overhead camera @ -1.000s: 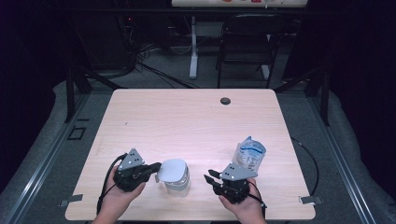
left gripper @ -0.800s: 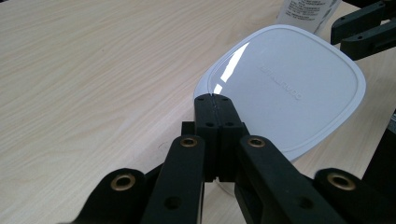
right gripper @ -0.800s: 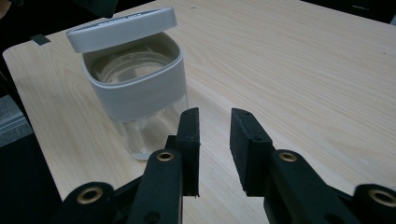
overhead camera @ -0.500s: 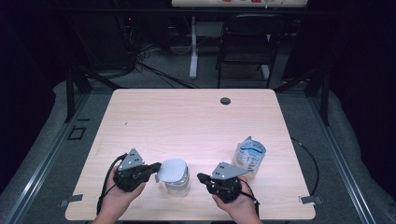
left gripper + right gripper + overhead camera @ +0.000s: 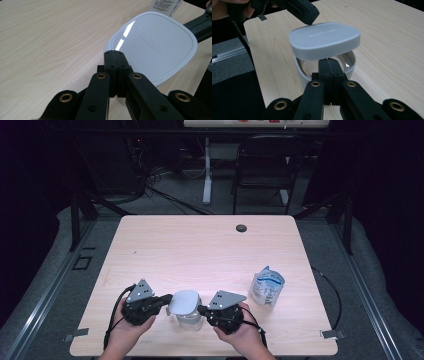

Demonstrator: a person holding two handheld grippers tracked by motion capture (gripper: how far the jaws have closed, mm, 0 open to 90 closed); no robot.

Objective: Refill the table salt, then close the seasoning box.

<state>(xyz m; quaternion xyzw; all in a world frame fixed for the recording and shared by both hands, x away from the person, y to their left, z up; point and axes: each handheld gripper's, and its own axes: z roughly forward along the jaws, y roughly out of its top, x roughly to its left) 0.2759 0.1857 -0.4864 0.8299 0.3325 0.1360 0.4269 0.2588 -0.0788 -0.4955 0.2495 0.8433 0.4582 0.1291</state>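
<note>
Right tool (image 5: 202, 309) moved from pouch (image 5: 267, 287) to container (image 5: 190, 319), shut, left tool (image 5: 168, 298) pinching lid (image 5: 183, 301), lettering unreadable

The lid (image 5: 184, 300) sits atop the container (image 5: 190, 320), between both grippers, pouch (image 5: 266, 287) to the right

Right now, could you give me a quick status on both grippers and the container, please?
Left gripper shut on lid edge, lid lifted and tilted. Right gripper shut on clear container rim. Pouch stands apart to the right, nothing in the way.
</note>
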